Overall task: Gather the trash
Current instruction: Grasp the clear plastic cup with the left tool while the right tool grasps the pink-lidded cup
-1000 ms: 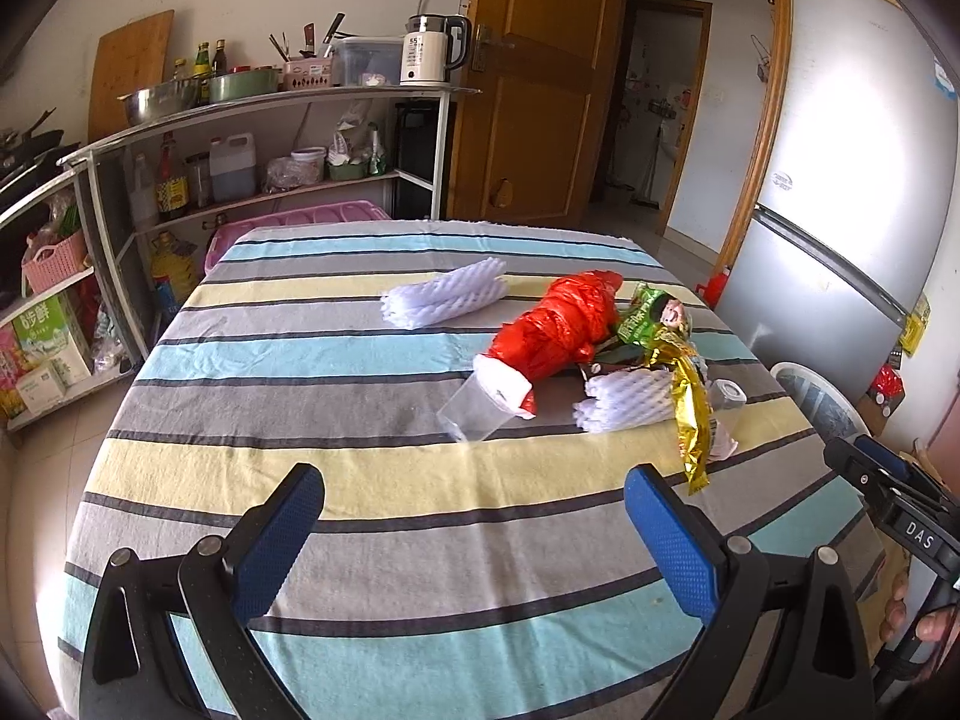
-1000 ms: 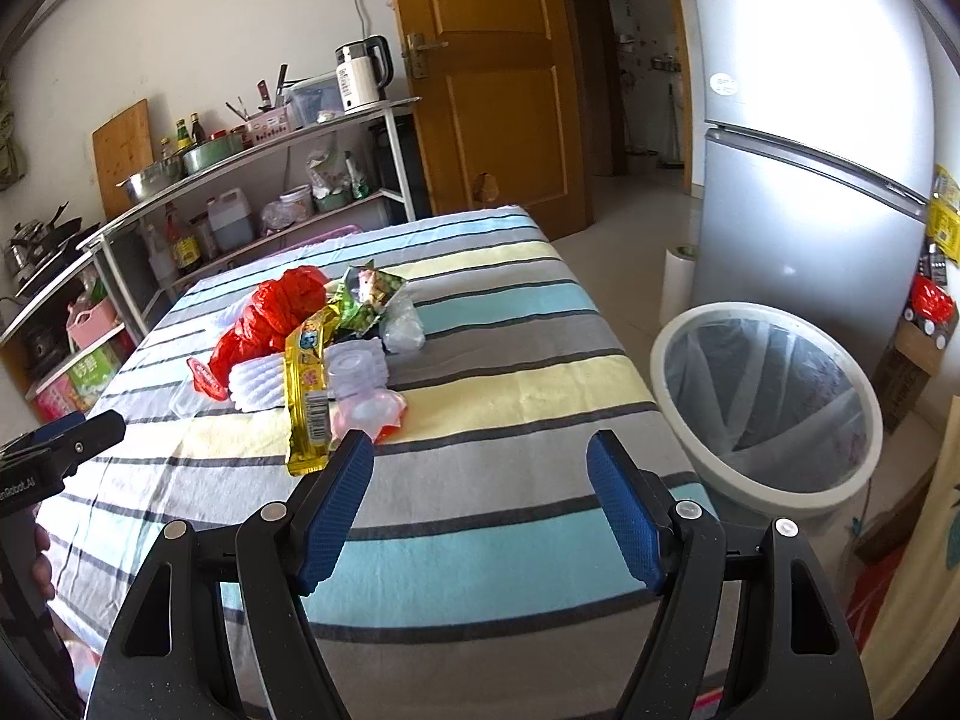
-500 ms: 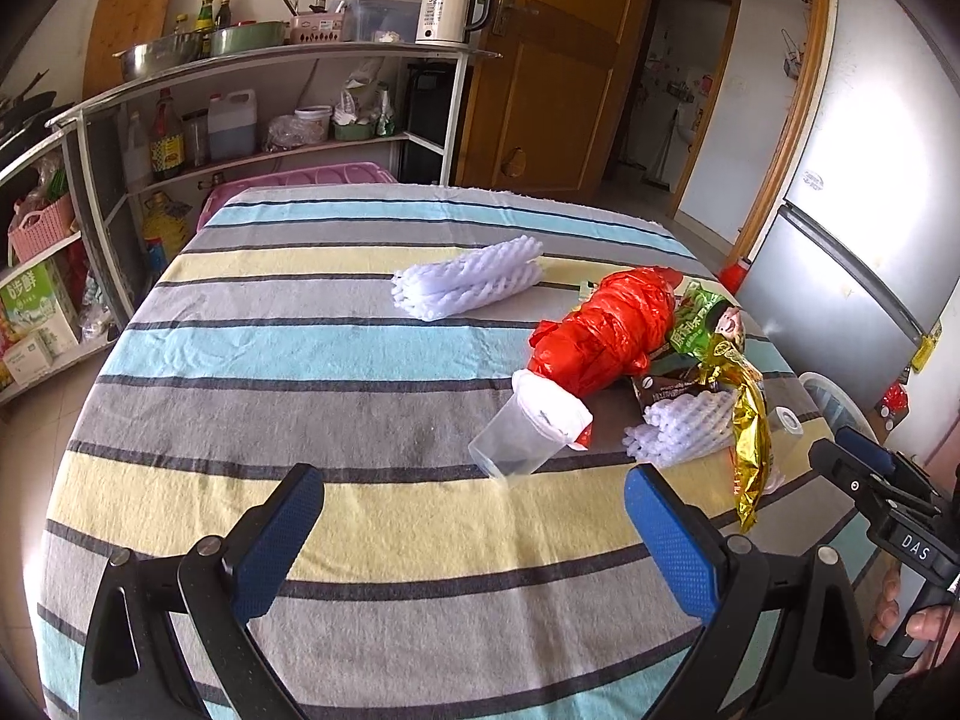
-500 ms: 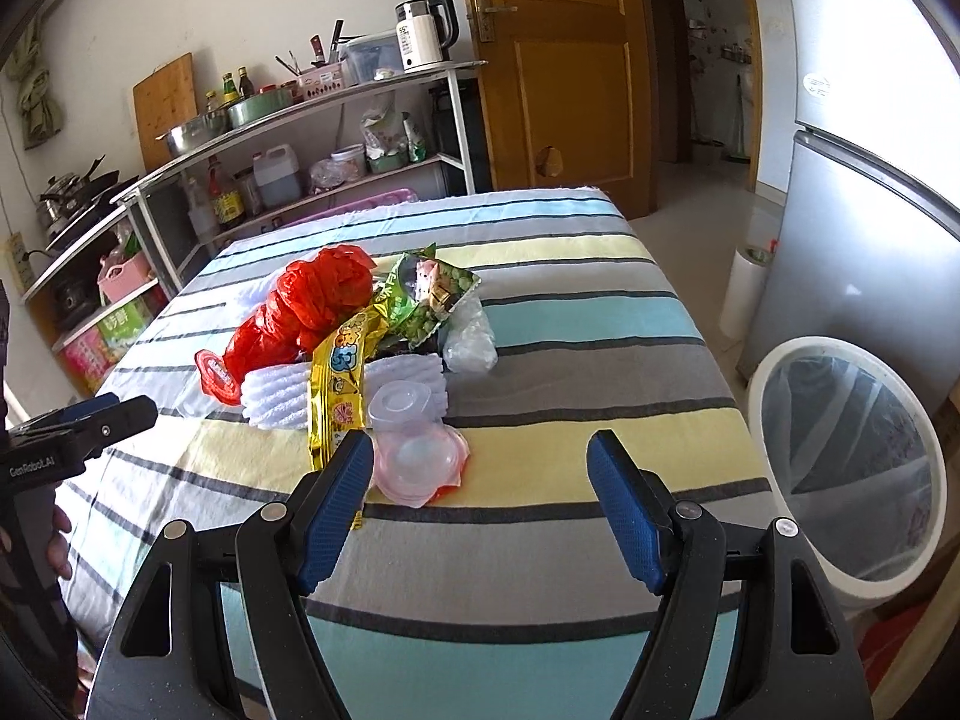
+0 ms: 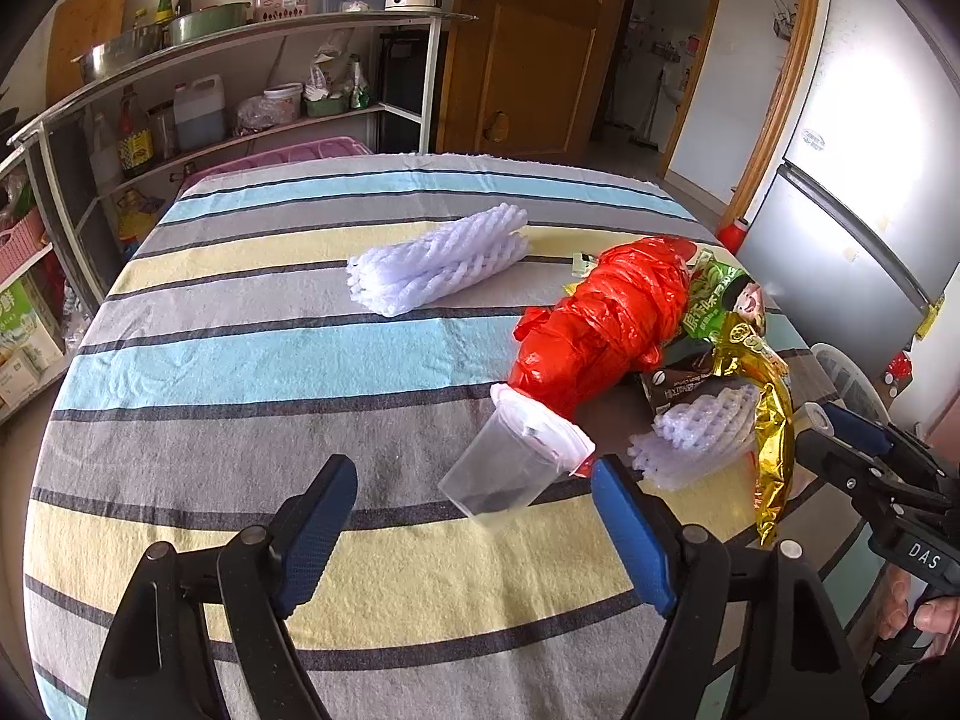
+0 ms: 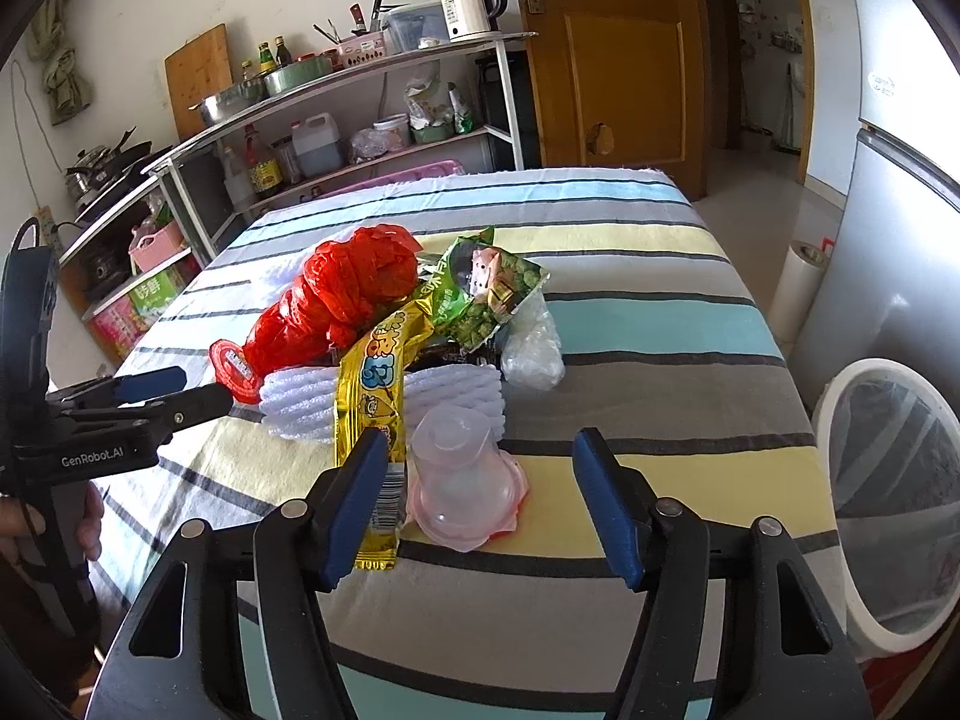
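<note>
Presently listed: left gripper (image 5: 474, 531) and right gripper (image 6: 477, 501), jaws spread, empty. Red bag (image 5: 606, 324) mid-table; clear cup (image 5: 510, 468) against it; wrappers (image 6: 480, 294) beside, partly buried.

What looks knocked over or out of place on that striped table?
A clear cup lies tipped on its side beside the red bag. Wrappers and foam netting sit heaped together; nothing looks spilled.

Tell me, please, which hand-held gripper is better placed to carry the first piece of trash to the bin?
Right, probably. The right hand-held gripper is open around the pink cup, and the bin stands beside the table on its side. The left hand-held gripper faces the clear cup, farther away.
</note>
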`<state>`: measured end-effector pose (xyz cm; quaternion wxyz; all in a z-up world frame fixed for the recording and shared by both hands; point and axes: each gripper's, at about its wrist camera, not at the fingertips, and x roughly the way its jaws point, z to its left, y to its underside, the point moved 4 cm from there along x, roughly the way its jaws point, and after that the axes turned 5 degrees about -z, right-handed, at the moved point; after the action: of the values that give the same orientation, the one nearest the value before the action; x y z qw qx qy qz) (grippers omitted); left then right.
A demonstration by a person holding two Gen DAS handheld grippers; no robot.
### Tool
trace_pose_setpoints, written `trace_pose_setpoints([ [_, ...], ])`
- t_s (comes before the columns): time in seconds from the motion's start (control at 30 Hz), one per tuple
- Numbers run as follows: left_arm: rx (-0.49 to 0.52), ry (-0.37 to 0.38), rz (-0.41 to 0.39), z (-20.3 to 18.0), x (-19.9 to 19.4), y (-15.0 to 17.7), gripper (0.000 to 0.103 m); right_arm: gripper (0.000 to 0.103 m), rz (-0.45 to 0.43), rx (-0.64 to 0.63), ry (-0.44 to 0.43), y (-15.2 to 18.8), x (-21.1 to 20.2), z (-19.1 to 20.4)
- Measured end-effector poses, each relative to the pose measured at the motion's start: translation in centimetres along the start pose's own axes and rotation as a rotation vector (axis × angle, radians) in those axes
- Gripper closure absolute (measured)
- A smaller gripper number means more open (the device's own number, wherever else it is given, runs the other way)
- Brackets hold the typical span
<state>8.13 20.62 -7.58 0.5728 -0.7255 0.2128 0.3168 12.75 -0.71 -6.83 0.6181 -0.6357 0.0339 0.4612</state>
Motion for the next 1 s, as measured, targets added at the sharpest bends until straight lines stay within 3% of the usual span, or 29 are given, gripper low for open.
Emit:
trace_pose_setpoints([
  [0.37, 0.015, 0.055, 0.009, -0.6, 1.5, -0.5, 0.050, 0.063, 0.038, -0.021, -0.023, 0.0, 1.0, 0.5],
  [0.53, 0.016, 0.057, 0.003, -0.7, 1.4, -0.3, 0.050, 0.071, 0.039, -0.037, -0.024, 0.0, 1.2, 0.8],
  [1.0, -0.019, 0.108, -0.045, -2.0, -1.3, -0.9, 0.050, 0.071, -0.034, -0.007, -0.020, -0.4, -0.6, 0.4],
])
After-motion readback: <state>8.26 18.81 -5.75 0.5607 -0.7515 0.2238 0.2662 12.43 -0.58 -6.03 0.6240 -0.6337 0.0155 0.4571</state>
